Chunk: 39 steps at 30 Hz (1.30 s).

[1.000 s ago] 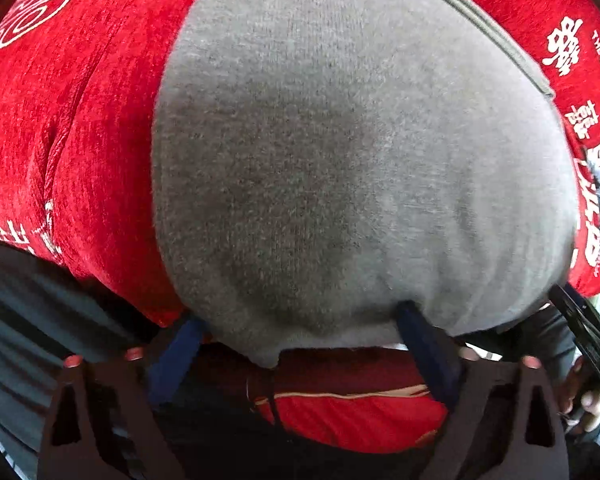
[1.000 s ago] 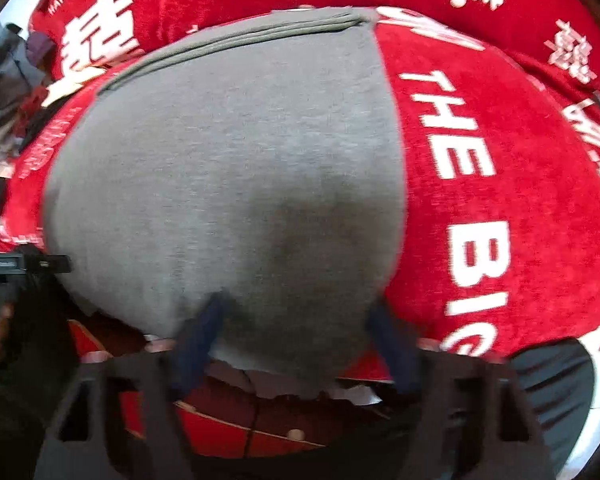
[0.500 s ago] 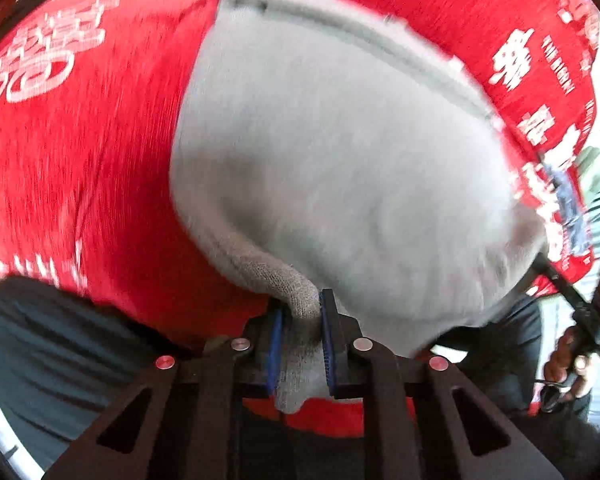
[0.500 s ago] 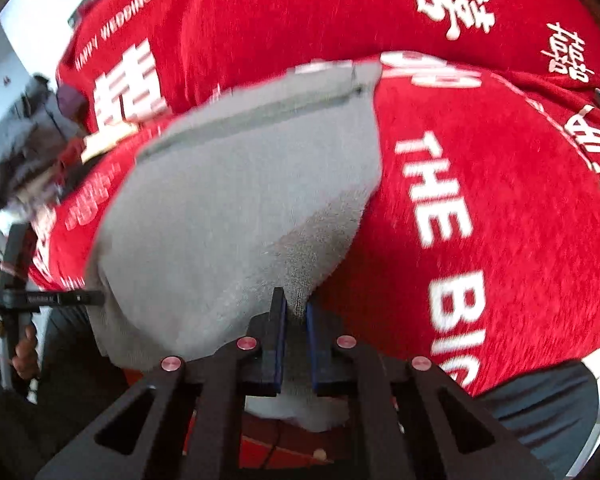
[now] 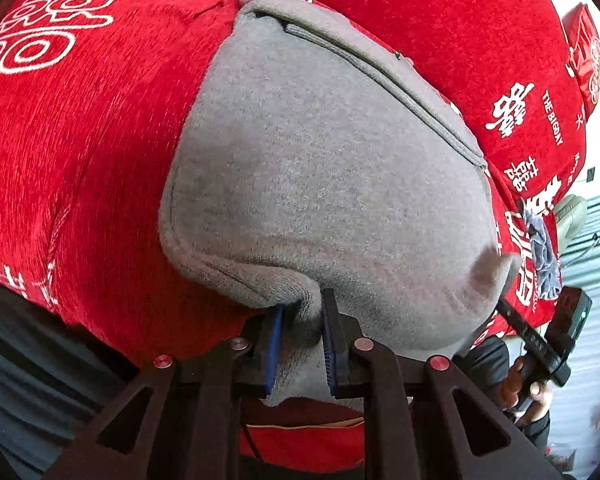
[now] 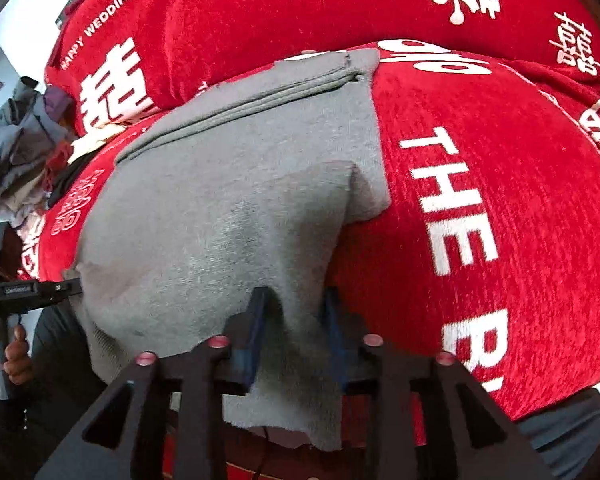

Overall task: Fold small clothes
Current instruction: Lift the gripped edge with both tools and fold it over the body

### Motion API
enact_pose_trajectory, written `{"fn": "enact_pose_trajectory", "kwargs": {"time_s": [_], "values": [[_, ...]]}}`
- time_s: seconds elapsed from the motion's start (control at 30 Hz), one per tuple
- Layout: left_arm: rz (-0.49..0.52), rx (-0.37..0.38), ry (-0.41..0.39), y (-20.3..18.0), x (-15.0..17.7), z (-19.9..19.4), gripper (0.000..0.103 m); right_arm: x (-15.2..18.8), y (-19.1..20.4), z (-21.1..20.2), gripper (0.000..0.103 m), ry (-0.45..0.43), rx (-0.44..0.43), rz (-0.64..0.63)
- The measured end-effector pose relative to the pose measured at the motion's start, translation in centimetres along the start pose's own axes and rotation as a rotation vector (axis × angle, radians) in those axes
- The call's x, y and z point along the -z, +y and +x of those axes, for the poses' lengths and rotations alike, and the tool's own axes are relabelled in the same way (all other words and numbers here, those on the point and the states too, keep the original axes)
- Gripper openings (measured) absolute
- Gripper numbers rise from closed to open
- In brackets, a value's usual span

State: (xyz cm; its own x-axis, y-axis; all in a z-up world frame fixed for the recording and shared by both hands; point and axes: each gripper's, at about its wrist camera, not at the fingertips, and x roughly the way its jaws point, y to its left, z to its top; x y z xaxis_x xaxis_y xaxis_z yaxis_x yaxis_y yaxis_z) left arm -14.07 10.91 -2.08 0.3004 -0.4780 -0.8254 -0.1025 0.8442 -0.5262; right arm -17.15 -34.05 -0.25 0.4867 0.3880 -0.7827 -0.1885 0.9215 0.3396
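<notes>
Grey knit garment [image 5: 324, 184] lies on the red printed cloth [image 5: 80, 140], each near corner pinched in my left hand-held gripper [image 5: 300, 320] and right hand-held gripper [image 6: 294, 312]; I should lift both evenly toward the far hem.

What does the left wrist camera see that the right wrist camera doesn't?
Only the left wrist view shows a small bluish crumpled cloth on the red cover's far side. Only the right wrist view shows a heap of clothes at the left edge and the words HAPPY WEDDING. Both show the gray garment on the red cover, its near edge pinched by the left gripper and right gripper.
</notes>
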Motion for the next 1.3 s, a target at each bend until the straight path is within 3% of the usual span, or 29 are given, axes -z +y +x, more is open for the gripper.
{"fn": "enact_pose_trajectory", "kwargs": {"time_s": [0.03, 0.07, 0.1, 0.13, 0.2, 0.27, 0.37, 0.6, 0.73, 0.83, 0.9, 0.93, 0.97, 1.0, 1.1, 1.3], "values": [[0.0, -0.005, 0.008, -0.1, 0.1, 0.3, 0.039, 0.4, 0.2, -0.2, 0.058, 0.006, 0.01, -0.019], [0.001, -0.019, 0.019, -0.3, 0.3, 0.6, 0.072, 0.7, 0.4, -0.2, 0.07, 0.01, 0.022, -0.034], [0.003, -0.045, 0.022, -0.4, 0.6, 0.7, 0.08, 1.3, 0.6, -0.3, 0.072, 0.02, 0.038, -0.063], [0.015, -0.074, -0.003, -0.5, 1.0, 0.5, 0.08, 1.6, 0.8, -0.2, 0.072, 0.031, 0.043, -0.079], [0.049, -0.08, -0.015, -0.9, 1.3, 0.7, 0.078, 2.2, 0.9, -0.1, 0.072, 0.042, 0.046, -0.107], [0.051, -0.07, -0.012, -1.0, 1.1, 0.8, 0.068, 2.2, 1.2, 0.0, 0.069, 0.039, 0.046, -0.12], [0.066, -0.085, -0.007, -1.4, 1.1, 1.1, 0.068, 1.8, 1.4, 0.1, 0.048, 0.031, 0.038, -0.125], [0.057, -0.066, 0.024, -0.8, 2.3, 1.6, 0.068, 1.5, 0.1, 0.0, 0.049, 0.009, -0.043, -0.059], [0.141, -0.094, 0.045, -1.9, 2.8, 2.5, 0.067, 1.8, 0.8, 0.3, 0.049, 0.007, -0.016, -0.127], [0.202, -0.122, 0.058, -3.2, 3.0, 3.0, 0.021, 1.9, 1.4, 0.6, 0.05, 0.009, 0.009, -0.172], [0.196, -0.114, 0.065, -3.1, 3.0, 3.1, 0.021, 1.9, 1.8, 0.6, 0.046, 0.009, 0.032, -0.194], [0.191, -0.114, 0.065, -3.0, 3.0, 3.0, 0.019, 2.0, 2.1, 0.6, 0.04, 0.008, 0.062, -0.215], [0.189, -0.114, 0.064, -2.9, 3.0, 2.9, 0.018, 1.9, 2.2, 0.6, 0.018, 0.013, 0.066, -0.224], [0.191, -0.115, 0.055, -3.1, 3.0, 2.6, 0.017, 1.8, 2.0, 0.5, 0.01, 0.035, 0.008, -0.202], [0.228, -0.096, -0.005, -3.5, 3.3, 0.3, 0.017, 1.8, 1.9, -1.2, 0.01, 0.009, -0.073, -0.185], [0.244, 0.009, -0.202, -4.2, 2.7, -6.0, 0.017, 1.0, 2.0, -7.3, 0.01, -0.172, -0.335, -0.121]]}}
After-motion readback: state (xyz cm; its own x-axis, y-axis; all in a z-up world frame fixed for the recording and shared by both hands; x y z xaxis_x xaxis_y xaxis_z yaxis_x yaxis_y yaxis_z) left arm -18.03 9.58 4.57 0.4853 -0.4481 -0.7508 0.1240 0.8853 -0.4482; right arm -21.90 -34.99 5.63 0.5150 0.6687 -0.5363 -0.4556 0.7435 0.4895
